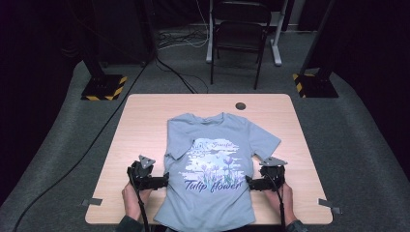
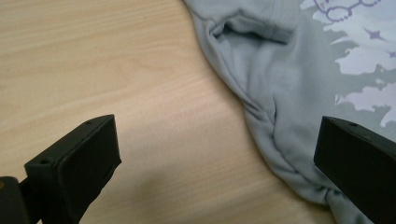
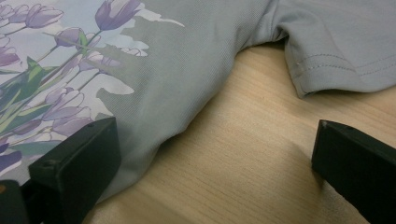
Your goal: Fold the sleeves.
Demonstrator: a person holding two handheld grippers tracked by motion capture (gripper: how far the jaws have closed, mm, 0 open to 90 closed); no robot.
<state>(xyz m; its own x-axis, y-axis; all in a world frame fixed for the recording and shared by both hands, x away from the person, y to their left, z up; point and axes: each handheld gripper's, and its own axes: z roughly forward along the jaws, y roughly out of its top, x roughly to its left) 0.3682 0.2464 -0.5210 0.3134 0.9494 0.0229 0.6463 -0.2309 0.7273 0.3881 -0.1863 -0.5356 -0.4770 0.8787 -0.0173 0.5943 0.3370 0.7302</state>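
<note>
T-shirt (image 1: 212,159), grey with a tulip print, spread flat and face up along the middle of the wooden table (image 1: 145,121), its hem at the near edge and its collar toward the far side. Left gripper (image 1: 162,182) at the shirt's left side seam with jaws spread wide, one over bare wood and the other above the fabric edge; right gripper (image 1: 251,182) likewise wide at the right seam, below the short sleeve (image 3: 336,56), gripping nothing.

Wooden table (image 1: 145,125), folding chair (image 1: 240,29), floor cables (image 1: 179,38), striped stand bases (image 1: 104,87)
</note>
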